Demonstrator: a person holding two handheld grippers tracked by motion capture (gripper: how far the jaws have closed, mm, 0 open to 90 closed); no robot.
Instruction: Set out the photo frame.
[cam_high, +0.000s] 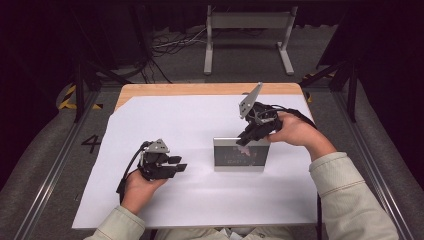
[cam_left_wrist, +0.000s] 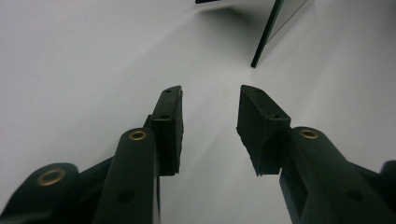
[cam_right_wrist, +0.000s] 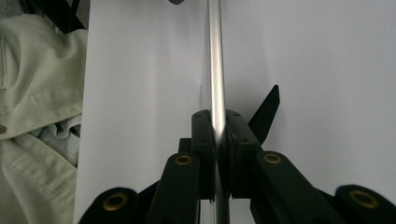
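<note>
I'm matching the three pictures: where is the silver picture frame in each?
High view: picture frame right of centre, upright, under the right tool.
Left gripper view: top right, edge-on.
Right gripper view: centre, thin silver edge clamped.
Shared landmark: white sheet.

A frame (cam_high: 239, 155) stands upright on the sheet (cam_high: 200, 125) right of centre. The right gripper (cam_high: 245, 140) sits on its top edge from the far right — the left gripper (cam_high: 177, 164) lies to its left, apart, on the near side.
</note>
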